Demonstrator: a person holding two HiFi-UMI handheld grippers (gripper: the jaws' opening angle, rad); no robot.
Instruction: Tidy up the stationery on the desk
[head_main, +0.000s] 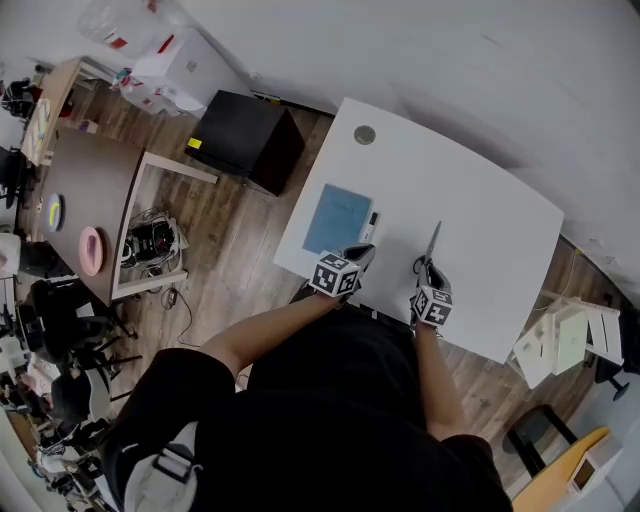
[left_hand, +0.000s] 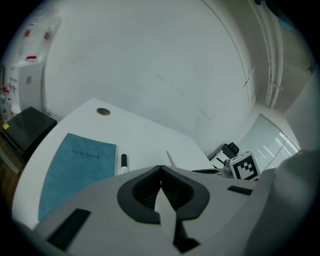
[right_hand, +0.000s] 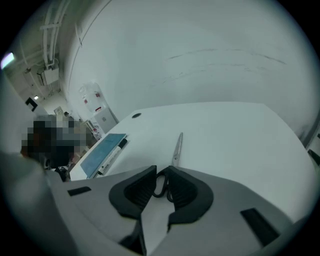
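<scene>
white desk (head_main: 480, 200) fills the upper right of the head view w/ three bits of stationery on it: a blue notebook (head_main: 336, 218) left of centre, a marker (head_main: 371, 227) lying just beside its right edge, & scissors (head_main: 431, 245) further right, apart from both, blades pointing to the far edge. right gripper (head_main: 428, 280) sits at the scissors' near end, below frame centre. in the right gripper view its jaws stand a little apart w/ the black handle loops (right_hand: 162, 186) in the gap & the blade (right_hand: 176, 147) running up-frame beyond. pads prob aren't pressing, though dark loops against dark pads make it hard to be sure, so i read it as open round the handles, not gripping. coming in at the handle end makes sense: thickest part to pinch, & the blades point away from the person. left gripper (head_main: 360, 256) hovers at the notebook's near right corner, jaws fully closed on nothing in its own view, notebook (left_hand: 75, 170) & marker (left_hand: 123, 163) at lower left beyond it. it looks parked clear so it won't nudge the marker. judgement: tidying barely begun, scissors are the item in hand, nxt the right jaws need to close squarely on the handles.
</scene>
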